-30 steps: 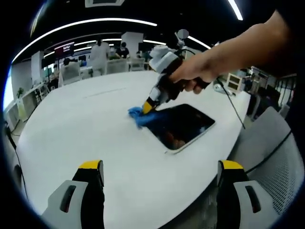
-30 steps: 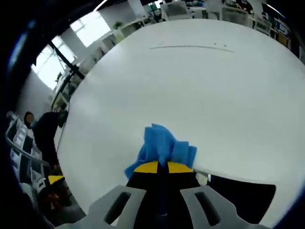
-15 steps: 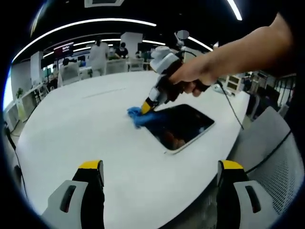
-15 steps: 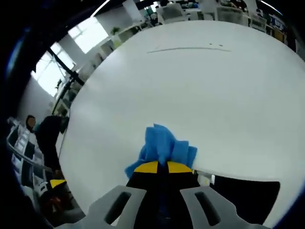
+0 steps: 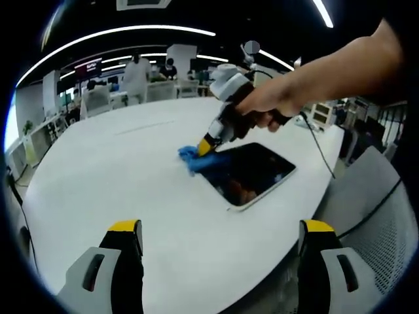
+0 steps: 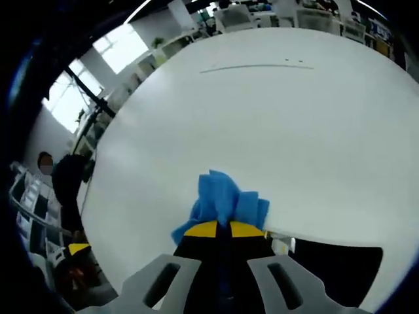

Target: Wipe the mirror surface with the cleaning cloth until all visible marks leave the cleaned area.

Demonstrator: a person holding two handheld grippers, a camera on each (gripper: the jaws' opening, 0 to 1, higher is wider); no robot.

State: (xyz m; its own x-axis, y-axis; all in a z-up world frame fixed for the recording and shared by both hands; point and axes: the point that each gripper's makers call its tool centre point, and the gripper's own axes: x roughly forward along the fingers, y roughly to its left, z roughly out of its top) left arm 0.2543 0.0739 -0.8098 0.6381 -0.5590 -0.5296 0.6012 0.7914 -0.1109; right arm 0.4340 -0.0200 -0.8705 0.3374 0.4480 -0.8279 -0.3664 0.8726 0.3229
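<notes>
Wiping the mirror's far corner

Left gripper view: left gripper (image 5: 219,261) idle, jaws apart; cloth (image 5: 194,159) pressed on mirror (image 5: 249,171) corner on table (image 5: 98,170). Right gripper view: right gripper (image 6: 219,229) clamps cloth (image 6: 226,199); next, probably sweep across the glass.

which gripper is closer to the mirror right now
Right. The right gripper presses the blue cloth at the mirror corner; the left gripper hovers open over the table, well short of it.
</notes>
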